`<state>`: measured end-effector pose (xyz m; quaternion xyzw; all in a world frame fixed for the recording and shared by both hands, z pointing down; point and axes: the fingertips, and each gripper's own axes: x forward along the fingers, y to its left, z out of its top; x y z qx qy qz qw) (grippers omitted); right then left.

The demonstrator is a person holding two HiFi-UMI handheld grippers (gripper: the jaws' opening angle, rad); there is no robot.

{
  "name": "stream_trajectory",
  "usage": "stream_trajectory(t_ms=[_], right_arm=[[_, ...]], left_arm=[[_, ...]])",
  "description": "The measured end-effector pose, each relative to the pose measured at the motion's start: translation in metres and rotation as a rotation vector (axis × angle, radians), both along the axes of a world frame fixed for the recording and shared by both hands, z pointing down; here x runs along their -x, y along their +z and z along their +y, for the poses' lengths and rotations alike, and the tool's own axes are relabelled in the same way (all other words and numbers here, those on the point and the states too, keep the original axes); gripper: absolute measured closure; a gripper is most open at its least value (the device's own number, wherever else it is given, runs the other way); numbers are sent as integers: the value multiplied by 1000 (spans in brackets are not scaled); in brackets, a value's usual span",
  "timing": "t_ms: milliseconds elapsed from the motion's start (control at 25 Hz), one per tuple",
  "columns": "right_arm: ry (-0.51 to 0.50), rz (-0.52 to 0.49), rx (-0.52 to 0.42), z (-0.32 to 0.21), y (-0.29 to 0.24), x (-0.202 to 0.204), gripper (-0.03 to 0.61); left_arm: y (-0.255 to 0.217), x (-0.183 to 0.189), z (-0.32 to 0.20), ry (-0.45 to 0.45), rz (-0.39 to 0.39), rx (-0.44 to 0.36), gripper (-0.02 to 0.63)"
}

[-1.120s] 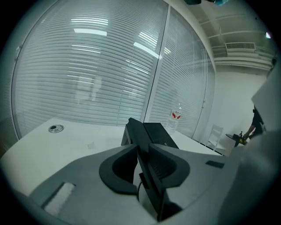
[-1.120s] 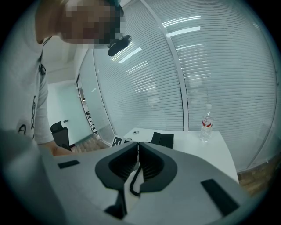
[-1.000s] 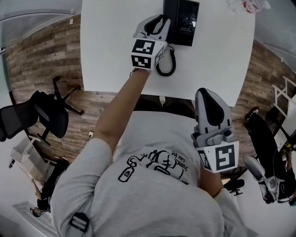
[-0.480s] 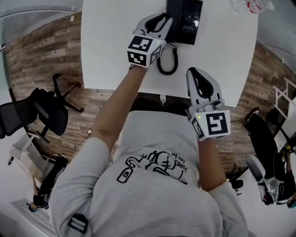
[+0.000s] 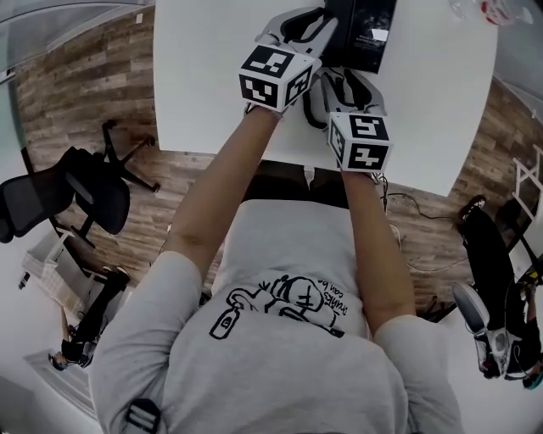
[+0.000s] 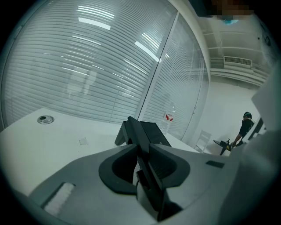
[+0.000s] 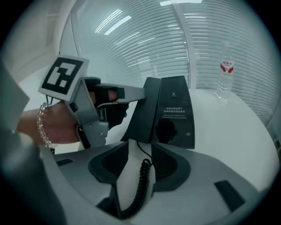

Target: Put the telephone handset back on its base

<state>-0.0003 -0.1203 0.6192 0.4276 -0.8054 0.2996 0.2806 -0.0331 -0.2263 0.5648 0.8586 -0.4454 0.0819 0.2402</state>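
In the head view, the right gripper is settling low over the table, just down from chest height, beside the left gripper at the base near the far edge. In the left gripper view, the jaws are clamping the handset, apparently not yet seated. In the right gripper view, the jaws have just been opening wide and are straddling the coiled cord, probably readying to help.

the head view's top edge cuts off the phone base at one o'clock and the water bottle nearer two o'clock. the left gripper covers most of the handset there. a far person at three o'clock in the left gripper view is too small to tell.
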Motion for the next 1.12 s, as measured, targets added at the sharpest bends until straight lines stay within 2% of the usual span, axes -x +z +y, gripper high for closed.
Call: stream_trajectory(t_ms=[200, 320, 520, 800, 1120], right_arm=[[-42, 95, -13, 0, 22, 1, 448], [-48, 136, -37, -3, 23, -3, 506], [-32, 104, -55, 0, 15, -8, 541], [11, 70, -125, 7, -2, -15, 549], [19, 49, -118, 10, 0, -13, 549]], left_arm=[[-1, 1, 0, -9, 14, 0, 531], [-1, 1, 0, -8, 19, 1, 531], [-4, 1, 0, -3, 31, -3, 529], [-9, -3, 2, 13, 47, -15, 523], [-7, 8, 9, -11, -15, 6, 525]])
